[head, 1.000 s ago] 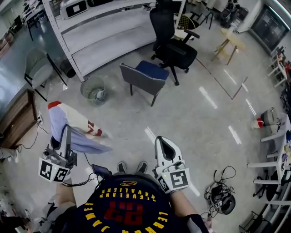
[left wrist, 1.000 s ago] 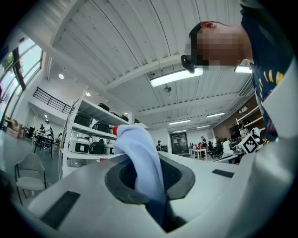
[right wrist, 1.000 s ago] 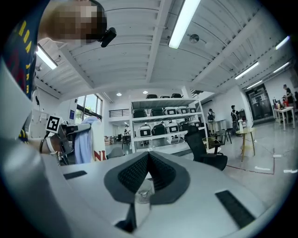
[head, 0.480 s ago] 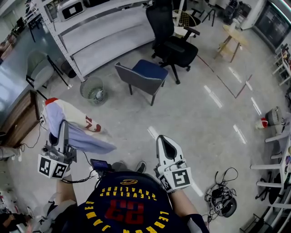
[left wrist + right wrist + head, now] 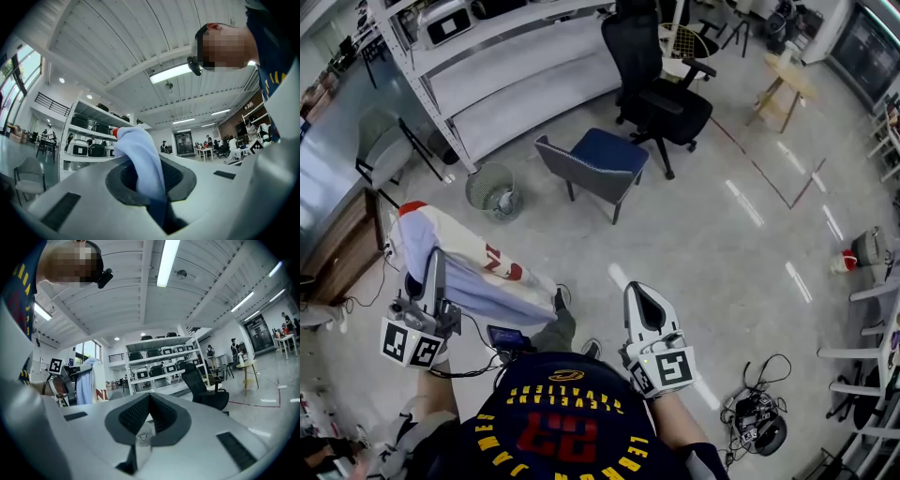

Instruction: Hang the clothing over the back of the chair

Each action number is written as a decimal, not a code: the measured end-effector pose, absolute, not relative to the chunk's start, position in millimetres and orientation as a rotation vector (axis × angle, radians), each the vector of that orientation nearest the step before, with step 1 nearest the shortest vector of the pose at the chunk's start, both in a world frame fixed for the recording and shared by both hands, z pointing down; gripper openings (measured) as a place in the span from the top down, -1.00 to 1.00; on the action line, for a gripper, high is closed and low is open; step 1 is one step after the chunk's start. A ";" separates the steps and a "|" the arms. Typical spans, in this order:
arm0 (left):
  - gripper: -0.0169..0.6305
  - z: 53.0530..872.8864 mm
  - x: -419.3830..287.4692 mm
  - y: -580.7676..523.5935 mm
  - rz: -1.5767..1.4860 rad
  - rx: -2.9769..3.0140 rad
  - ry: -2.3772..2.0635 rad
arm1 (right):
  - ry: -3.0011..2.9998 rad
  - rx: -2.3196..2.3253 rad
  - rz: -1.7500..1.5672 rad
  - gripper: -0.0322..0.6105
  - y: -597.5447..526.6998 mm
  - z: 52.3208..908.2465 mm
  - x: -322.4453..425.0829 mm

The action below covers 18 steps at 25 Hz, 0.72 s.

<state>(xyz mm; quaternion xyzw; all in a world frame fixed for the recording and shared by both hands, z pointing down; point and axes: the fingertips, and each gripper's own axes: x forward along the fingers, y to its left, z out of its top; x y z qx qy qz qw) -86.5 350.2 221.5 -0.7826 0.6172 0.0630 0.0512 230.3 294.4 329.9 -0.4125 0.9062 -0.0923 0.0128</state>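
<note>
A light blue and white garment with red trim hangs from my left gripper, which is shut on a fold of it. In the left gripper view the blue cloth rises out from between the jaws of the left gripper. My right gripper is held level beside it, shut and with nothing in it; the right gripper view shows its jaws together. The chair with a grey back and a blue seat stands on the floor some way ahead, its back turned towards me.
A black office chair stands just behind the blue chair. White shelving runs along the back left, with a mesh waste bin and a grey chair near it. Cables and headphones lie at the lower right.
The person has stepped forward, one foot now out in front. Both grippers moved along with the person, and the hanging garment has swung and spread to the right.
</note>
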 end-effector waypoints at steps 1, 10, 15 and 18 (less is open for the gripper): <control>0.83 222.7 -87.2 343.7 0.192 -2.387 1.875 | 2.824 -1.291 -0.289 0.90 289.6 330.7 229.7; 0.83 235.5 -110.2 260.7 0.226 -2.441 1.846 | 2.823 -1.373 -0.304 0.90 224.7 339.8 212.7; 0.83 247.2 -139.5 205.4 0.241 -2.483 1.830 | 2.817 -1.434 -0.310 0.90 177.5 344.8 187.9; 0.83 249.1 -157.8 169.3 0.243 -2.505 1.811 | 2.814 -1.466 -0.304 0.90 145.9 340.6 169.3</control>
